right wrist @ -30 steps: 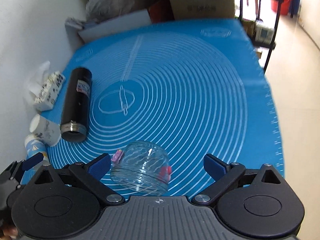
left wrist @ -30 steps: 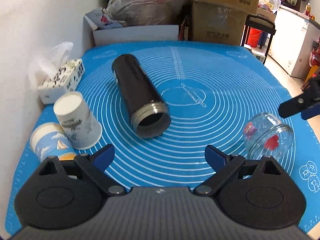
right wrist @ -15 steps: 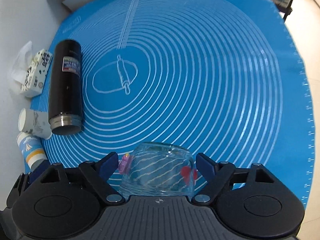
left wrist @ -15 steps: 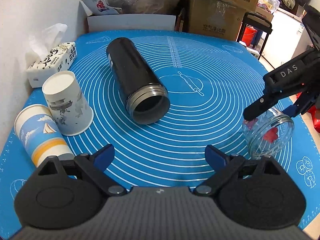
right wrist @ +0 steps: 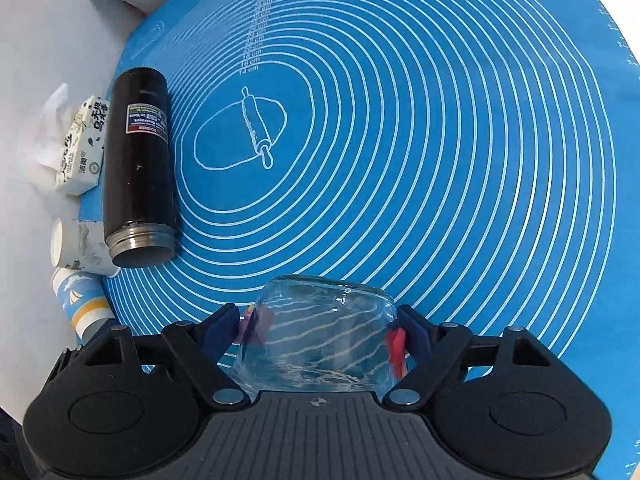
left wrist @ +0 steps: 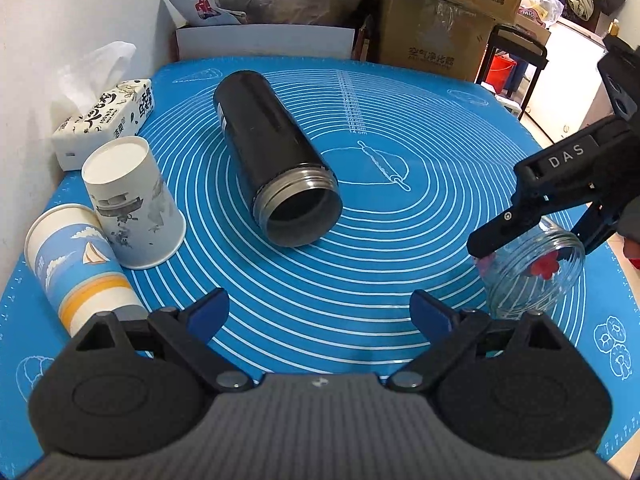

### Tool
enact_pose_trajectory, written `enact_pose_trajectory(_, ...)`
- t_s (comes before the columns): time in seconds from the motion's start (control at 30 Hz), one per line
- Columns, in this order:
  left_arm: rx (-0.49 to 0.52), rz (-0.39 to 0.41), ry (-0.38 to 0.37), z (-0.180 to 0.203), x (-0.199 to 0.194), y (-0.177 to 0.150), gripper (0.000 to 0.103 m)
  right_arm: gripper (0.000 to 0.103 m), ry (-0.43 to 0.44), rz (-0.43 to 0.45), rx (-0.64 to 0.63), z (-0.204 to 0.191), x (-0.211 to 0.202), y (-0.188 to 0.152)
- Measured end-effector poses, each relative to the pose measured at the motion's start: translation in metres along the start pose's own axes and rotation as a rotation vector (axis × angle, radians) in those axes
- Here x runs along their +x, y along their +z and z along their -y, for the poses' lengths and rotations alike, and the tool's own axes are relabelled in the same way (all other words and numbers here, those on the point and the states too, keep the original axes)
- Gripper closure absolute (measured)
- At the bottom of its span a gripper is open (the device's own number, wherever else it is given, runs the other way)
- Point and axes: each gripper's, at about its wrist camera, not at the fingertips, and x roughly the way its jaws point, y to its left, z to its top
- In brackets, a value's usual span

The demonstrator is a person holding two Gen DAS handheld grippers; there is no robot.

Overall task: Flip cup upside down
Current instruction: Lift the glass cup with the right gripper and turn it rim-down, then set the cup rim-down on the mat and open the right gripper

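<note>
A clear glass cup (right wrist: 320,336) with small red and pink flower marks lies on its side on the blue mat (right wrist: 440,140). My right gripper (right wrist: 318,330) has closed around it, both pads touching its sides. In the left wrist view the cup (left wrist: 536,276) lies at the right with the right gripper (left wrist: 532,248) clamped over it. My left gripper (left wrist: 320,312) is open and empty, low over the mat's near edge, to the cup's left.
A black flask (left wrist: 276,160) lies on its side, mouth toward me. Two paper cups (left wrist: 132,208) (left wrist: 80,268) stand upside down at the left. A tissue pack (left wrist: 104,120) lies by the wall. Boxes and bags (left wrist: 432,24) stand behind the mat.
My right gripper came down over the glass cup and its fingers closed in on the cup's sides. The left gripper pulled back and tilted a little; it stays open.
</note>
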Motion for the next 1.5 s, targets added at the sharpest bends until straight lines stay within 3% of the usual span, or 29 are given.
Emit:
enact_pose_trajectory(0.2, -0.001, 0.007, 0.0, 0.001, -0.002, 0.0, 0.007, 0.021, -0.012, 0.115, -0.026, 0.004, -0.013, -0.011)
enact_pose_trajectory(0.4, -0.013, 0.017, -0.004, 0.002, -0.004, -0.001, 0.007, 0.021, -0.113, 0.297, -0.111, 0.002, -0.032, -0.028)
enact_pose_trajectory(0.6, -0.019, 0.029, -0.009, 0.005, -0.006, -0.001, 0.007, 0.021, -0.175, 0.538, -0.225, 0.0, -0.043, -0.055)
enact_pose_trajectory(0.77, -0.027, 0.031, -0.012, 0.007, -0.005, -0.001, 0.007, 0.021, -0.304, 0.813, -0.378, -0.011, -0.035, -0.089)
enact_pose_trajectory(0.83, -0.029, 0.034, -0.015, 0.008, -0.005, -0.001, 0.007, 0.021, -0.349, 0.87, -0.417, -0.012, -0.028, -0.096)
enact_pose_trajectory(1.07, -0.042, 0.035, -0.016, 0.008, -0.007, -0.002, 0.007, 0.021, -0.389, 0.892, -0.463, -0.005, -0.01, -0.112)
enact_pose_trajectory(1.5, -0.043, 0.01, -0.035, 0.016, -0.007, -0.011, 0.007, 0.02, -0.362, 0.856, -0.409, 0.005, -0.009, -0.135)
